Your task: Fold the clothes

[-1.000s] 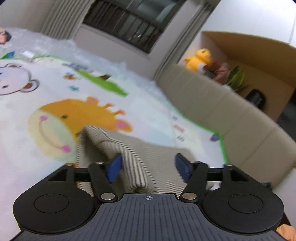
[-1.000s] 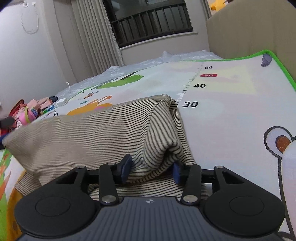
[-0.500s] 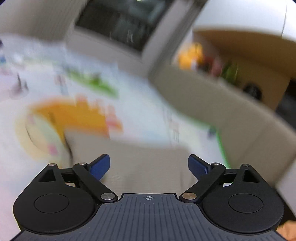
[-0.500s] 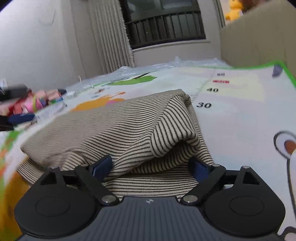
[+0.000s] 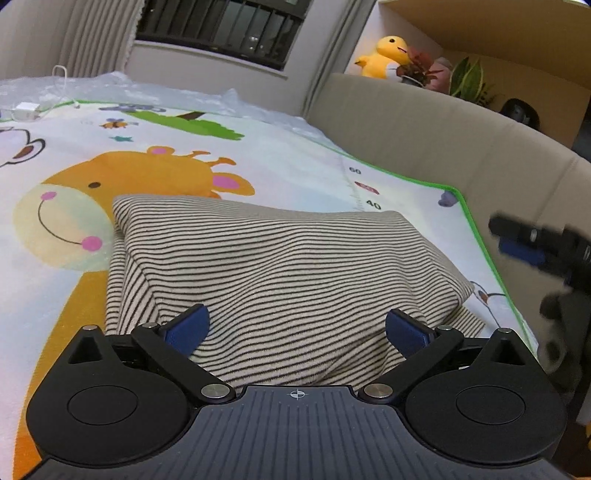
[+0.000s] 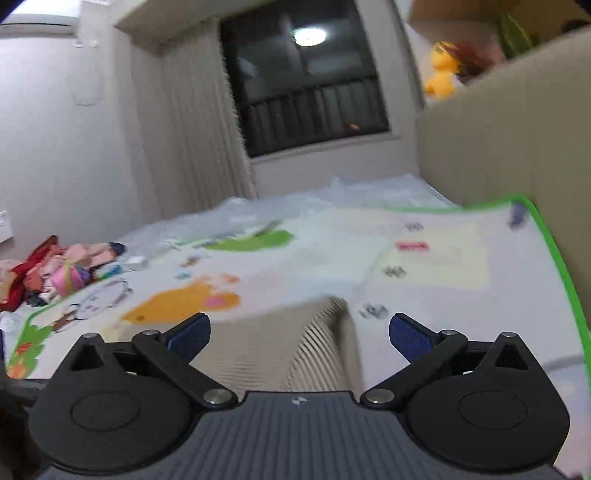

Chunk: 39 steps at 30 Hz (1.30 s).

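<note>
On the play mat (image 5: 280, 147), your left gripper (image 5: 295, 330) and right gripper (image 6: 297, 332) have just spread wide, holding nothing; you've released the striped shirt (image 5: 280, 266), so this fold looks finished.

Lighting, as I see it: even indoor light, ceiling lamp (image 6: 309, 36) glaring in window (image 6: 303, 85); left view sharp, right view motion-blurred; fisheye-bent edges.

A cartoon play mat (image 5: 258, 155) with a giraffe print (image 5: 122, 177) and a green border covered the surface. A beige padded headboard (image 5: 424, 125) ran beside it, with a yellow plush duck (image 5: 384, 51) and a potted plant (image 5: 469, 79) behind it. A heap of colourful clothes (image 6: 55, 273) lay far left, beside the curtain (image 6: 195, 129) and dark window (image 6: 306, 81).
</note>
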Each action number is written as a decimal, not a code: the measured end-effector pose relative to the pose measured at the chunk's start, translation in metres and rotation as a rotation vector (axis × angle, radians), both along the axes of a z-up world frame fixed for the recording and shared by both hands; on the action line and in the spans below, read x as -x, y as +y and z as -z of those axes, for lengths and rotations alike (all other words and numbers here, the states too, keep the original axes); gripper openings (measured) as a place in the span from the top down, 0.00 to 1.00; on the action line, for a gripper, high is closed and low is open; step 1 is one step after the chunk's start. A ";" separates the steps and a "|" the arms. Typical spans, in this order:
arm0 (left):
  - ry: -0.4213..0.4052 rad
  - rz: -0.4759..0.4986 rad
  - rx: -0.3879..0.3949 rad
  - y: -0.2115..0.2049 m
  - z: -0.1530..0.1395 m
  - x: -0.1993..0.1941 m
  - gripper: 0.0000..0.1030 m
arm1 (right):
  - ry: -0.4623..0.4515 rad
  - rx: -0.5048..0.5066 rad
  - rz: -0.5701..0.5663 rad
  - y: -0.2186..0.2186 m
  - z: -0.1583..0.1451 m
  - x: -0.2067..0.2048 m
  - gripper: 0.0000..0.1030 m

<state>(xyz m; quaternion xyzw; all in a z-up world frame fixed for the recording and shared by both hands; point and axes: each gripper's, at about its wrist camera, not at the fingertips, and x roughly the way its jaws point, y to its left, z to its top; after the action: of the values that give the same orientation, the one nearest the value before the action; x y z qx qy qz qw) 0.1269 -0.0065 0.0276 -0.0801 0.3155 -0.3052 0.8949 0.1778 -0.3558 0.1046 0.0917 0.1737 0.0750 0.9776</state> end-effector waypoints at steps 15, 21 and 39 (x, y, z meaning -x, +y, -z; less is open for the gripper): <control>0.170 0.122 0.165 0.019 -0.016 0.006 0.00 | 0.196 0.065 -0.189 0.018 0.066 -0.030 0.00; 0.315 0.142 0.178 0.028 -0.006 0.012 0.00 | 0.138 0.064 -0.101 0.011 0.037 -0.026 0.00; 0.428 0.052 0.202 0.006 0.000 -0.051 0.00 | 0.377 0.283 -0.033 -0.009 0.049 -0.151 0.00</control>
<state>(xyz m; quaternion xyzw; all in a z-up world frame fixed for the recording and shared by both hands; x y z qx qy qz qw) 0.1782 -0.0006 0.0274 -0.2240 0.4680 -0.3341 0.7869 0.3288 -0.3652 0.0554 -0.0366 0.3636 0.0475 0.9296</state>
